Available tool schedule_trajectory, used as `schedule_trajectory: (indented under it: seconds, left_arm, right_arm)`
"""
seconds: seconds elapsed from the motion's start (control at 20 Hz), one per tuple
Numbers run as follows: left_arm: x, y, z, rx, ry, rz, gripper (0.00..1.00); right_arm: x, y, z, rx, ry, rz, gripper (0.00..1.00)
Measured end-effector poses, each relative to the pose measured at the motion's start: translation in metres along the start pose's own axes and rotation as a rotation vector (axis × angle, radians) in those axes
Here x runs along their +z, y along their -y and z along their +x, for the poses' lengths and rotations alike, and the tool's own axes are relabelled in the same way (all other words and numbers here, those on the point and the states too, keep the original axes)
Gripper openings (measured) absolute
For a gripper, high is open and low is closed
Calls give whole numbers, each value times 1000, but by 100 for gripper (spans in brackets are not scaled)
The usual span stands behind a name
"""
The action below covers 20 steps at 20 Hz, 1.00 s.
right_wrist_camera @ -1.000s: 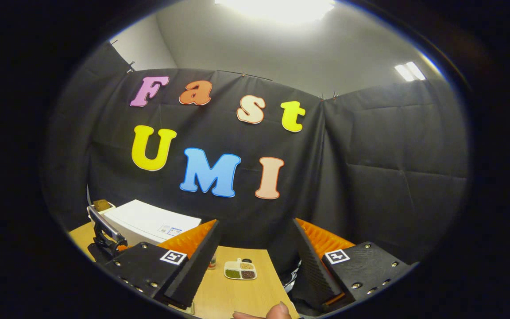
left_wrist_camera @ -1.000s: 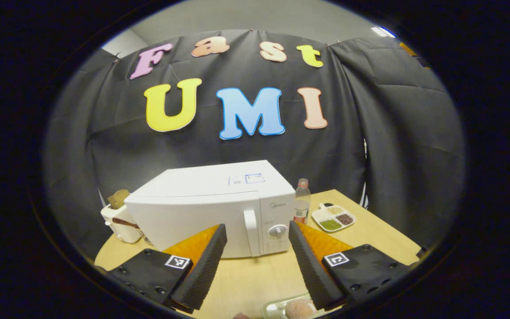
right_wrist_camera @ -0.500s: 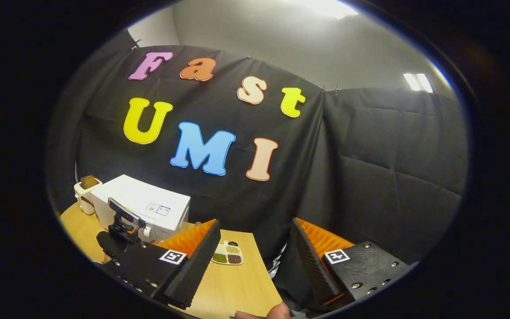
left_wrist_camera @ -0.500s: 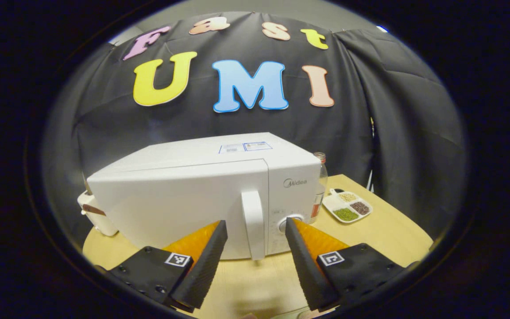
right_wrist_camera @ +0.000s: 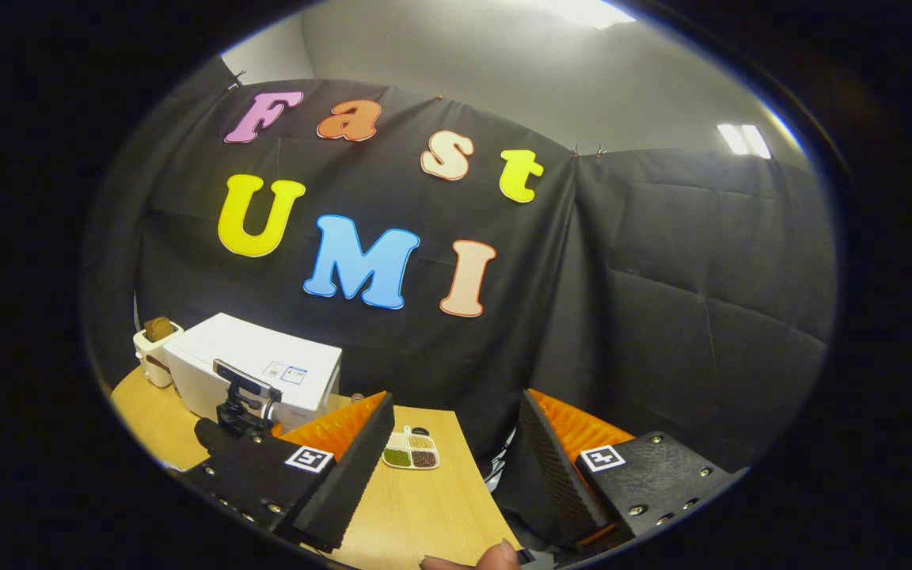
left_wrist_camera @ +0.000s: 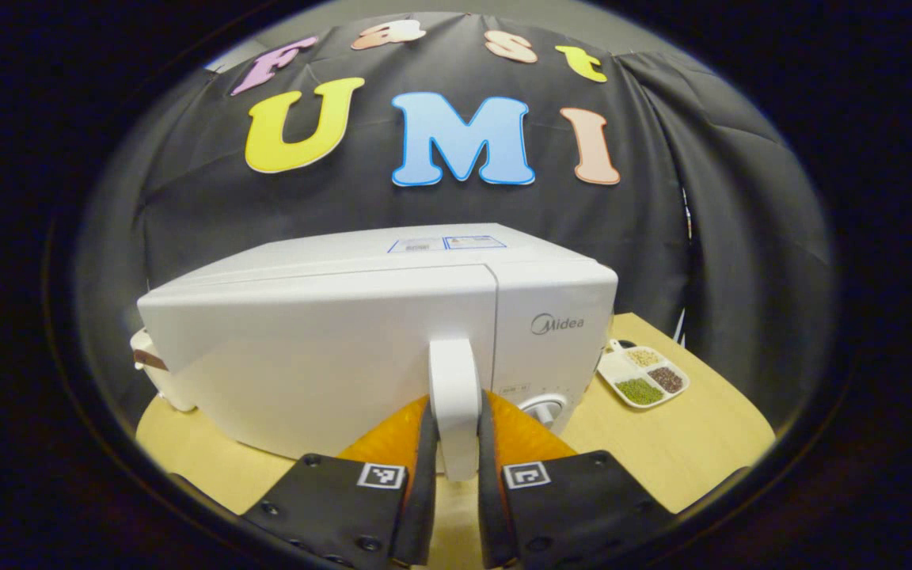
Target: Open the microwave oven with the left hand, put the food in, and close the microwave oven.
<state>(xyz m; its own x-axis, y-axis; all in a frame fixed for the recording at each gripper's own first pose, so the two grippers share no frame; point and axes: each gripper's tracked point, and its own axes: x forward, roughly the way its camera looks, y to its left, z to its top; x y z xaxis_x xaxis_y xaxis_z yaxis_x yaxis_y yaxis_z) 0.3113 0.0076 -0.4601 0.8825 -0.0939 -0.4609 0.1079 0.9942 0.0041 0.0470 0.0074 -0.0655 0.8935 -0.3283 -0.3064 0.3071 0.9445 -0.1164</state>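
A white microwave oven stands on the wooden table with its door closed. A vertical white door handle runs down the door's right side. My left gripper is shut on that handle, one finger pressing each side. In the right gripper view the microwave oven sits far off at the lower left, with the left gripper's body in front of it. My right gripper hovers open over the table's right part with nothing between its fingers. A fingertip shows at the bottom edge.
A white divided dish of beans and grains lies right of the microwave, the same dish lying ahead of my right gripper. A white toaster with bread stands left of the microwave. The black cloth wall rises close behind.
My left gripper moved forward to the microwave and closed its fingers on the door handle. The right gripper drifted a little, still open.
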Motion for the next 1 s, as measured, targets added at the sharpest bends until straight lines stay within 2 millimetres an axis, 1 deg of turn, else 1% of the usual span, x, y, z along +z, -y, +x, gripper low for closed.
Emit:
schedule_trajectory:
  seconds: [0.05, 0.1, 0.15, 0.2, 0.25, 0.3, 0.35, 0.4, 0.45, 0.5, 0.65, 0.7, 0.75, 0.8, 0.85, 0.9, 0.95, 1.0]
  left_arm:
    - [3, 1, 3, -25, 11, -25, 27]
    - [2, 1, 1, -45, 9, -39, 22]
    - [2, 1, 1, -60, -6, -27, 19]
    - [-1, 2, 1, -67, -16, -22, 21]
    - [-1, 2, -1, -77, -31, -15, 17]
    - [-2, 2, -2, -81, -39, -9, 17]
    - [-1, 1, -2, -84, -43, -12, 13]
    - [-2, 1, -3, -87, -54, -23, 13]
    - [-2, 1, -4, -92, -60, -29, 12]
    - [-10, 1, -12, -95, -91, -42, 13]
    - [-22, -6, -64, -91, -19, 3, 13]
    - [-29, -12, -83, -90, -7, 13, 13]
    - [-35, -16, -97, -92, -15, 13, 11]
    - [-42, -22, -109, -89, -30, 10, 13]
    - [-46, -27, -120, -81, -40, 7, 13]
    - [-50, -33, -133, -62, -53, 6, 11]
    - [-55, -41, -146, -36, -61, 2, 13]
    - [-60, -49, -159, -9, -64, -3, 13]
  right_arm:
    - [0, -1, -2, 4, 4, 6, 98]
    - [0, -2, -3, 8, 7, 14, 98]
    - [1, -4, -5, 15, 8, 21, 98]
    - [0, -6, -9, 21, 10, 29, 98]
    - [-1, -7, -13, 28, 13, 38, 98]
    - [-1, -7, -17, 31, 16, 43, 98]
    - [-2, -6, -21, 30, 19, 46, 98]
    - [-2, -4, -27, 26, 21, 44, 98]
    - [-3, -1, -33, 19, 25, 38, 98]
    - [-4, 5, -39, 9, 29, 31, 98]
    - [-5, 22, -59, -16, 53, 38, 97]
    - [-9, 24, -65, -7, 53, 53, 98]
    - [-13, 26, -72, 6, 58, 67, 98]
    - [-15, 30, -76, 12, 65, 73, 98]
    - [-16, 35, -81, 20, 73, 79, 98]
    - [-18, 38, -88, 35, 76, 88, 98]
    - [-21, 40, -94, 51, 72, 98, 98]
    - [-24, 43, -101, 68, 77, 109, 98]
